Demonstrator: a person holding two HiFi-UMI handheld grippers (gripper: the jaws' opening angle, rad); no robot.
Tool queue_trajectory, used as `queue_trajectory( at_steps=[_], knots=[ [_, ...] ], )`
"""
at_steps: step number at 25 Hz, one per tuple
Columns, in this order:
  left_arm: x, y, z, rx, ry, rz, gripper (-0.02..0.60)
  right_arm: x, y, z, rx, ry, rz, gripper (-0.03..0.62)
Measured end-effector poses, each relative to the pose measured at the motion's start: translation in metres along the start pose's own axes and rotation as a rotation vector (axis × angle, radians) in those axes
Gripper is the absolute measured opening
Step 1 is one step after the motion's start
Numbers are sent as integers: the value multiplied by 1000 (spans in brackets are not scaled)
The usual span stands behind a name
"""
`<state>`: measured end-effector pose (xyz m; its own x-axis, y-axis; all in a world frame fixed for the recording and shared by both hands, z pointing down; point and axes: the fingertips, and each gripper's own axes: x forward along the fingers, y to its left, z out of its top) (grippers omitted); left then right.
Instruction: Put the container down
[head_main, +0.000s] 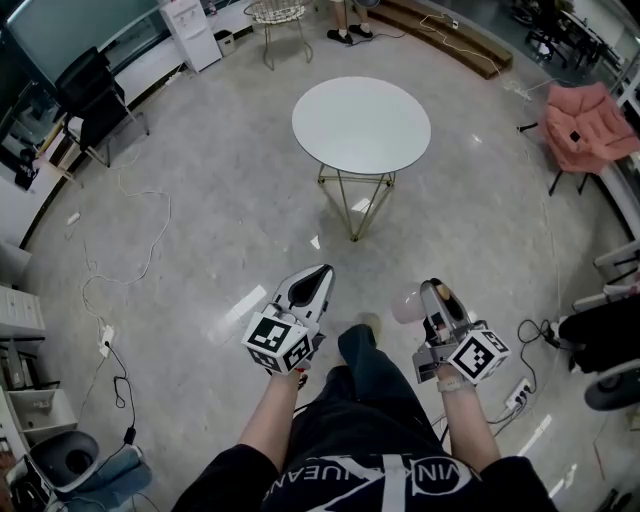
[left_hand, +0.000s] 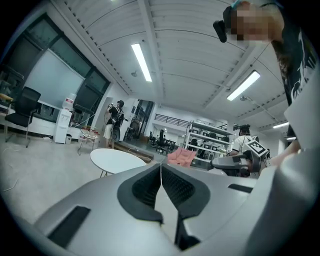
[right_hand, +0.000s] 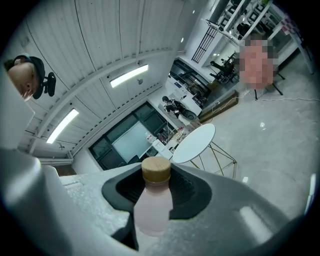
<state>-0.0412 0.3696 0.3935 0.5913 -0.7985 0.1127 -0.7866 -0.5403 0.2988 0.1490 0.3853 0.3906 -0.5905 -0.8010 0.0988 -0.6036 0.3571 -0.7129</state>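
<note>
Pale pink and smooth-sided, the bottle (right_hand: 151, 207) with its wood-coloured cap (right_hand: 156, 170) is clamped between the fingers (right_hand: 189, 192) of the right gripper (head_main: 437, 298). They pinch it at the shoulder just under the cap, and its body hangs back behind them. It looks like light, stiff plastic, likely slippery and apt to pivot, so a hold lower on the wider body should be steadier. The left gripper (left_hand: 161, 176) has its fingers pressed together on nothing. The round white table (head_main: 361, 125) stands well ahead of both pairs.
</note>
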Motion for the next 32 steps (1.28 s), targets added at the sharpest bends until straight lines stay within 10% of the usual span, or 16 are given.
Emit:
queue_trajectory(
  at_steps=[32],
  knots=[
    [139,136,57,-21,35,60,15,192,-60,81,10,78,41,129]
  ],
)
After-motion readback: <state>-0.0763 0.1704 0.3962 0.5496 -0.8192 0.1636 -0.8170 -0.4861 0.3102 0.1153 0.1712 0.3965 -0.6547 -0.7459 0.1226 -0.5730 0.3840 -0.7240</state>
